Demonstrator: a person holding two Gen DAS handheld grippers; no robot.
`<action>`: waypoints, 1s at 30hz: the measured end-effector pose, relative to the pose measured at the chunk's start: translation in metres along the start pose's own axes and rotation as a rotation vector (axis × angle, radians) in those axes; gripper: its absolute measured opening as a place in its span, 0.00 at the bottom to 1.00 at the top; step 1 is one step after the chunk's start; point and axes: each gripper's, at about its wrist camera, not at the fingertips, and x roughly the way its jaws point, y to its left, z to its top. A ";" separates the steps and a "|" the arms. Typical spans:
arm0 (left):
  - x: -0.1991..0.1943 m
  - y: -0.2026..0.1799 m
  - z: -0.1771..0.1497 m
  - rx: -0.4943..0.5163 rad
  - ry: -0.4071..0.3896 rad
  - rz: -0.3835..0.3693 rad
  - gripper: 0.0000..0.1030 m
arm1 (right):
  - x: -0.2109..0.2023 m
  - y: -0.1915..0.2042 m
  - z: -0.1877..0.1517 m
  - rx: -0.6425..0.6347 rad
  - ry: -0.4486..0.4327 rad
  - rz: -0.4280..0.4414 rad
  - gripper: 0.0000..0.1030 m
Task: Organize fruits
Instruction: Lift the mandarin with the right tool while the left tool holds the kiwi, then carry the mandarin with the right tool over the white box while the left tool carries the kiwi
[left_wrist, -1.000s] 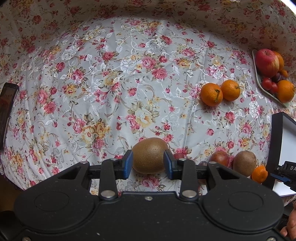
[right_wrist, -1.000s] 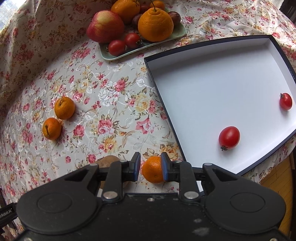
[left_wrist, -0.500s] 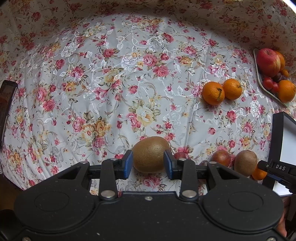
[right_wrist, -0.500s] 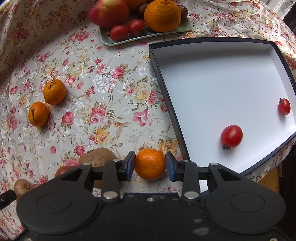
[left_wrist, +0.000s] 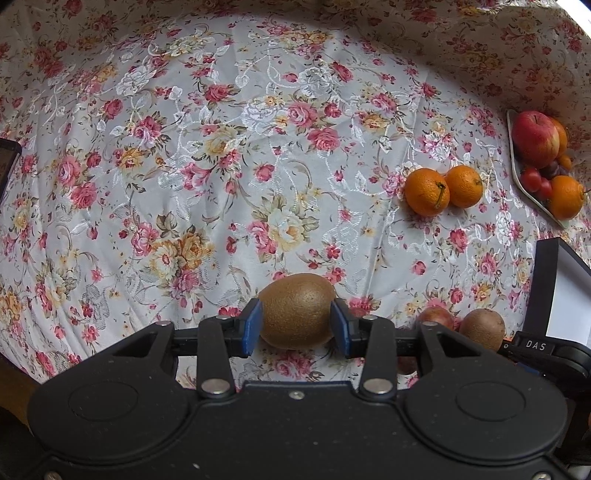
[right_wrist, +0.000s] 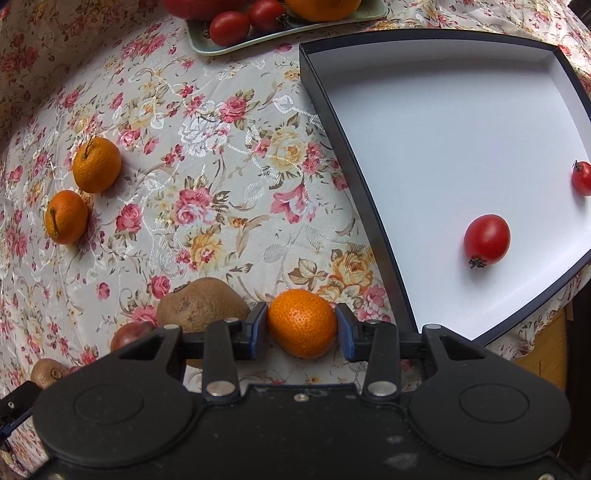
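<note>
My left gripper (left_wrist: 296, 325) is shut on a brown kiwi (left_wrist: 297, 311) just above the floral cloth. My right gripper (right_wrist: 301, 328) is shut on a small mandarin (right_wrist: 302, 322) beside the near-left rim of the dark box (right_wrist: 373, 225) with a white floor. Two cherry tomatoes (right_wrist: 487, 239) (right_wrist: 581, 178) lie in the box. A second kiwi (right_wrist: 201, 304) (left_wrist: 482, 328) and a dark red fruit (right_wrist: 131, 334) (left_wrist: 436, 318) lie next to the right gripper. Two mandarins (right_wrist: 96, 164) (right_wrist: 65, 217) lie on the cloth; they also show in the left wrist view (left_wrist: 426, 191) (left_wrist: 463, 185).
A pale green plate (right_wrist: 229, 44) (left_wrist: 532, 195) at the back carries an apple (left_wrist: 535, 138), oranges and cherry tomatoes (right_wrist: 229, 23). The left gripper's kiwi (right_wrist: 48, 371) shows at the lower left of the right wrist view. A dark object (left_wrist: 7, 162) lies at the cloth's left edge.
My right gripper has moved forward and lower with the mandarin, nearer the box rim; its jaws stand wider round the fruit than a second ago. My left gripper has barely shifted.
</note>
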 end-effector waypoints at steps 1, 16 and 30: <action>0.001 -0.002 0.000 0.005 0.000 -0.003 0.48 | 0.000 0.001 0.000 -0.007 -0.003 -0.001 0.40; 0.018 -0.008 0.001 0.021 -0.016 0.063 0.58 | -0.007 0.005 0.000 -0.024 -0.021 0.017 0.39; 0.045 -0.013 0.000 0.013 0.044 0.095 0.61 | -0.020 -0.001 0.002 -0.004 -0.040 0.079 0.39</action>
